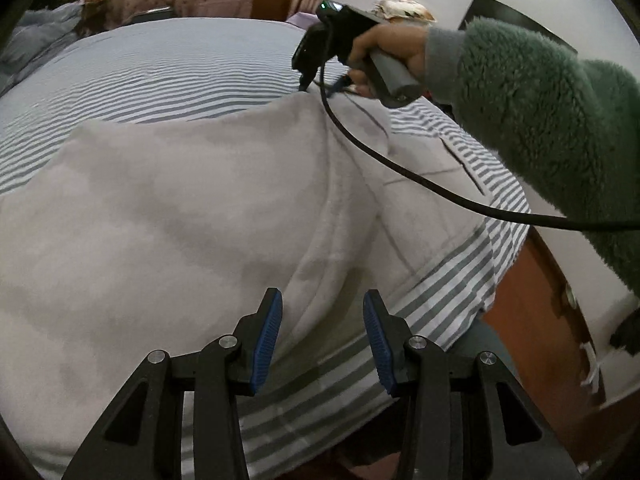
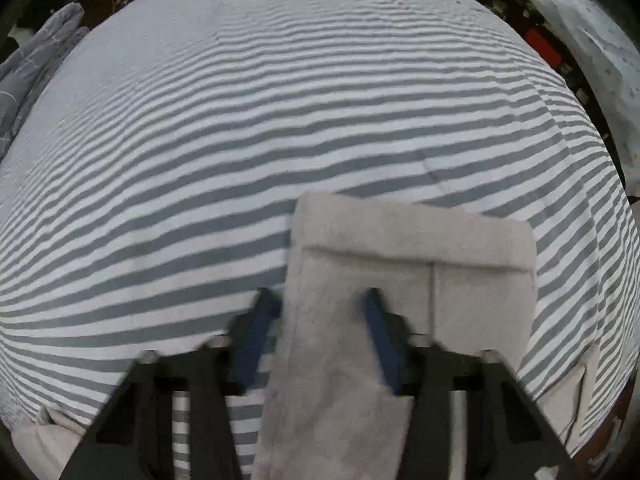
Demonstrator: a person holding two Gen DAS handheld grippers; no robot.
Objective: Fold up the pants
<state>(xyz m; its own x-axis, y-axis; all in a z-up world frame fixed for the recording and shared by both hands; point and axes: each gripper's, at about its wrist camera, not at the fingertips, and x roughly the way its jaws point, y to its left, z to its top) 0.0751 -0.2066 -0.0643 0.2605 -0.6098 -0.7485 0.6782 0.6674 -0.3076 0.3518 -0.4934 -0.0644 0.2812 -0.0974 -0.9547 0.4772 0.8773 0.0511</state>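
The pants point(image 1: 192, 208), pale grey and fleecy, lie on the striped bed point(image 1: 168, 64) and fill the centre and lower left of the left wrist view. Laid flat this way, they can be folded section by section.

The left tool point(image 1: 322, 340) sits at lower centre of its view with its blue pads point(image 1: 267, 344) set wide apart and nothing between them. It hangs above the fabric near the bed's edge, probably ready to pin or take an edge.

The right tool point(image 2: 320, 340) has a strip of the pants point(image 2: 400, 280) running up between its pads to a hemmed end at centre right of its view. The pads stand apart, and whether they press the cloth cannot be told. In the left wrist view this tool point(image 1: 320, 46) appears at upper centre, held by the right hand point(image 1: 384, 52) over the far edge of the pants, with its cable point(image 1: 400, 168) trailing across the fabric.

Not determinable:
- The right wrist view is blurred around the tool.
- Whether that strip is lifted or resting on the bed is unclear.
- Waistband and leg ends are cut off by the left frame edge.
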